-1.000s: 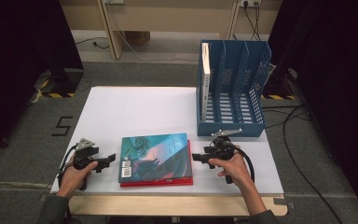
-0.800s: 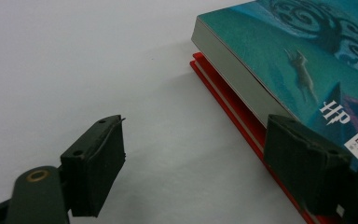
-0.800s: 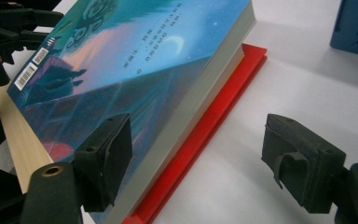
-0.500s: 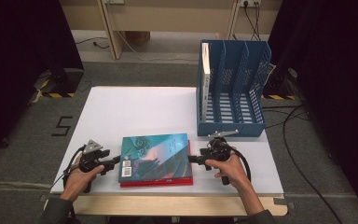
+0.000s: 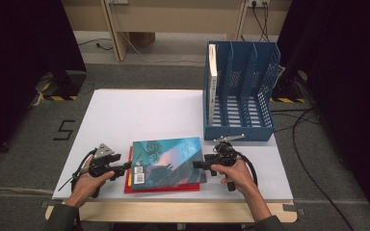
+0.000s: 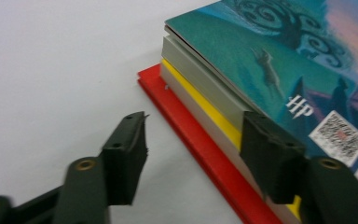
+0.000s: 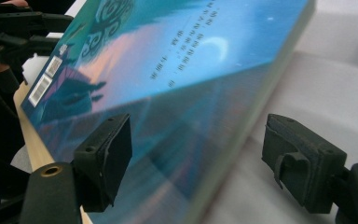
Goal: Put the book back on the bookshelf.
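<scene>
The teal-covered book (image 5: 168, 161) lies flat on top of a small stack near the front of the white desk (image 5: 135, 115), between the two grippers. As I read it, the job is to move books into the blue rack (image 5: 238, 132) at the back right. One white book (image 5: 213, 77) already stands upright in its left-most slot, and the other slots look empty. So one book is filed, and the teal one is not yet lifted; everything under it waits too.

The left gripper (image 5: 125, 167) is at the stack's left edge with its jaws closed down. One pad lies over the cover's edge near the code square and the other hangs over bare desk, so I can make out nothing clamped between them. The right gripper (image 5: 197, 164) holds its jaws wide apart astride the book's right edge, with neither pad pressing on it.

The left gripper view shows the stack's layers, which look like one slab from above: a yellow-edged book (image 6: 200, 105) sits under the teal one, and a red book (image 6: 191, 121) lies at the bottom (jutting out a little). The high view adds the rack and its filed book. The right gripper view shows the teal book's right-hand edge close up, with the other gripper beyond the book.
</scene>
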